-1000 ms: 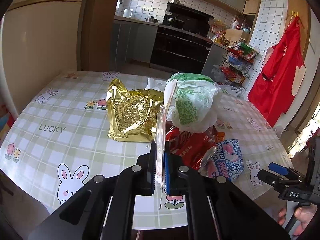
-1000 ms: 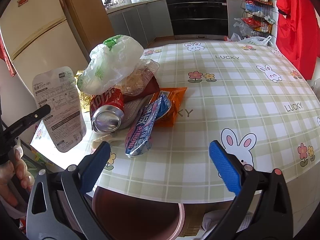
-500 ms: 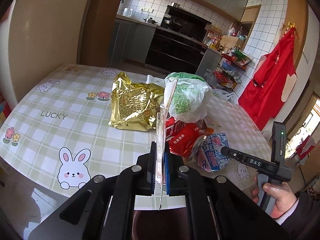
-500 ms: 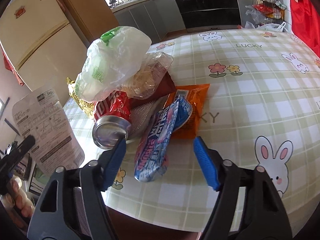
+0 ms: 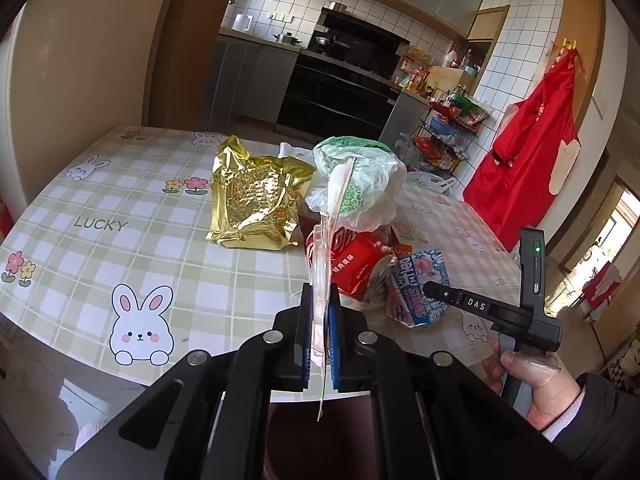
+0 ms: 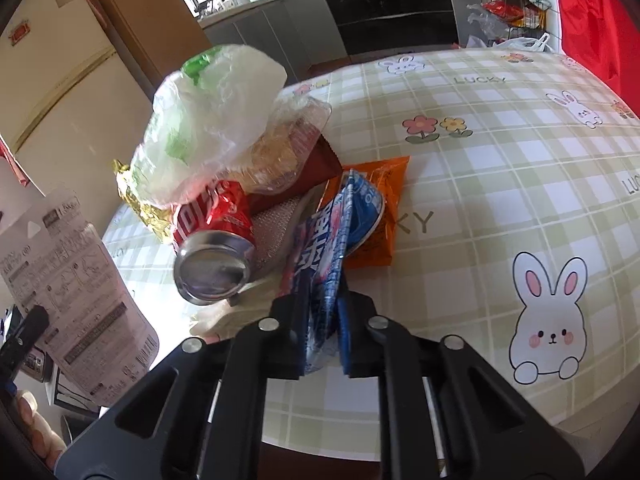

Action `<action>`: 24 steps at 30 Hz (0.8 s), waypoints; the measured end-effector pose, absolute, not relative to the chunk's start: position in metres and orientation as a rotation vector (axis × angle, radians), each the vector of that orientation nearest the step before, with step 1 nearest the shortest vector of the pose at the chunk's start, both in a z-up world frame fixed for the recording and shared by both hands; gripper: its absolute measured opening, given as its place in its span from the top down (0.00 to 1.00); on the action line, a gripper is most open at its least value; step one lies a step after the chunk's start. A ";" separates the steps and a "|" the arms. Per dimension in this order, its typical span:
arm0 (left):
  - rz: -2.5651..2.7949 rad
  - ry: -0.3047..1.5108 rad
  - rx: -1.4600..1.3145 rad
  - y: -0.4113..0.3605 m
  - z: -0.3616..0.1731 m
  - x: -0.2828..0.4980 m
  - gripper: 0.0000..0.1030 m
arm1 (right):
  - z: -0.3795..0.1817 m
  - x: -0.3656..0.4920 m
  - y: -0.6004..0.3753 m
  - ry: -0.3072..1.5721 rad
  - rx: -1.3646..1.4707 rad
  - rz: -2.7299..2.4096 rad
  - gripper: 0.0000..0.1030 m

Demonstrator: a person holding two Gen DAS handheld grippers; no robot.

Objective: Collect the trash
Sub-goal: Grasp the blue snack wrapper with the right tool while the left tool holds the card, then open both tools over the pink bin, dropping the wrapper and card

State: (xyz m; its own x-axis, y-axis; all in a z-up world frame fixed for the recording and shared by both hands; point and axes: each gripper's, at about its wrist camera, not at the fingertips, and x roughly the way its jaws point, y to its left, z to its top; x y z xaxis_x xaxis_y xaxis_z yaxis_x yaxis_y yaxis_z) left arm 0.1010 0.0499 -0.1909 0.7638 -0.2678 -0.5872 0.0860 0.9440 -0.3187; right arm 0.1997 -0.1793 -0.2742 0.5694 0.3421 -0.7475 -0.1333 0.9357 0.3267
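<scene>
A: What does the right gripper (image 6: 323,332) have?

B: Its jaws have just been closing and now pinch the near end of the blue snack wrapper (image 6: 336,240), which lies on the checked table (image 6: 500,184) just beside the red can (image 6: 216,240), at the can's right, partly over an orange packet (image 6: 380,216).

A: And the left gripper (image 5: 319,344)?

B: Clamped tight on a flat blister pack (image 5: 326,248), held edge-on and upright in front of the can, off the table.

A: The rest of the trash?

B: A white and green plastic bag (image 6: 212,120) and a clear plastic tray (image 6: 288,148) sit behind and above the can; a gold foil bag (image 5: 256,200) lies to the can's left. A brown bin (image 5: 320,436) shows below the table edge, nearer than the can.
</scene>
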 end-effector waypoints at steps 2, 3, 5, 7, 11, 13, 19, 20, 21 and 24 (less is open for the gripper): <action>-0.214 0.680 -0.286 0.048 -0.190 0.098 0.93 | -0.266 0.193 -0.183 0.900 0.254 0.274 0.87; -0.225 0.682 -0.285 0.047 -0.190 0.097 0.93 | -0.262 0.189 -0.185 0.887 0.263 0.273 0.88; -0.249 0.684 -0.278 0.043 -0.189 0.094 0.93 | -0.253 0.181 -0.190 0.859 0.276 0.272 0.89; -0.272 0.686 -0.271 0.037 -0.189 0.089 0.93 | -0.245 0.173 -0.194 0.834 0.276 0.277 0.89; -0.326 0.712 -0.257 0.024 -0.193 0.078 0.93 | -0.231 0.154 -0.198 0.791 0.278 0.292 0.94; -0.346 0.730 -0.249 0.017 -0.197 0.072 0.93 | -0.225 0.146 -0.200 0.773 0.283 0.304 0.95; -0.371 0.743 -0.223 0.001 -0.198 0.056 0.93 | -0.221 0.136 -0.201 0.751 0.248 0.308 0.95; -0.374 0.739 -0.219 0.000 -0.197 0.053 0.93 | -0.218 0.135 -0.204 0.745 0.254 0.306 0.95; -0.376 0.737 -0.217 0.000 -0.195 0.051 0.93 | -0.216 0.133 -0.206 0.739 0.263 0.306 0.95; -0.376 0.725 -0.224 0.002 -0.192 0.048 0.93 | -0.206 0.127 -0.213 0.717 0.278 0.304 0.96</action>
